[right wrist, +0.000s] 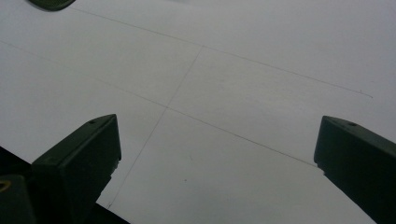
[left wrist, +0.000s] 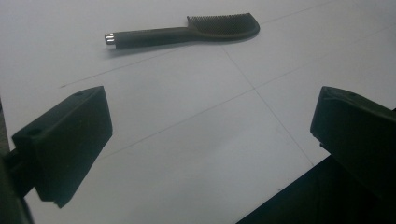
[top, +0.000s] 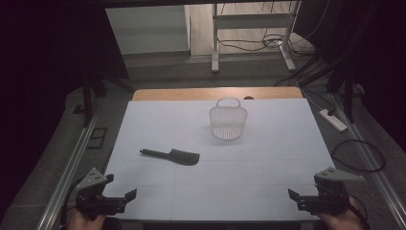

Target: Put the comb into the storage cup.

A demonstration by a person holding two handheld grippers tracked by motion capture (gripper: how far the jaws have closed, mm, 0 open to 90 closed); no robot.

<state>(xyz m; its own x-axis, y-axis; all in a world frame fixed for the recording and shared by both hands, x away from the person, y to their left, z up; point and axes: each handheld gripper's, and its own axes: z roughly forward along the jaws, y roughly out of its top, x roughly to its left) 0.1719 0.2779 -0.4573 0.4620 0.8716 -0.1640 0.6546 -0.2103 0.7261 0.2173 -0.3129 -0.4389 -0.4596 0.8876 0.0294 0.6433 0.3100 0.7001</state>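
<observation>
The left gripper (top: 125, 197) sits at the near left corner of the white worktop (top: 268, 182), jaws apart and holding nothing. Beyond it and slightly to the right, a dark hairbrush (top: 171, 155) lies flat, handle pointing left, bristles up; in the left gripper view the hairbrush (left wrist: 187, 31) lies well ahead of the jaws. Right of the brush and farther back stands a white mesh basket (top: 228, 120), upright, well apart from it. The right gripper (top: 296, 197) sits at the near right corner, jaws apart, empty.

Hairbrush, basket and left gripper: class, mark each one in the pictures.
hairbrush (top: 172, 155), high view, where handle meets head
basket (top: 228, 123), high view, front mesh wall
left gripper (top: 122, 190), high view, between its open jaws
</observation>
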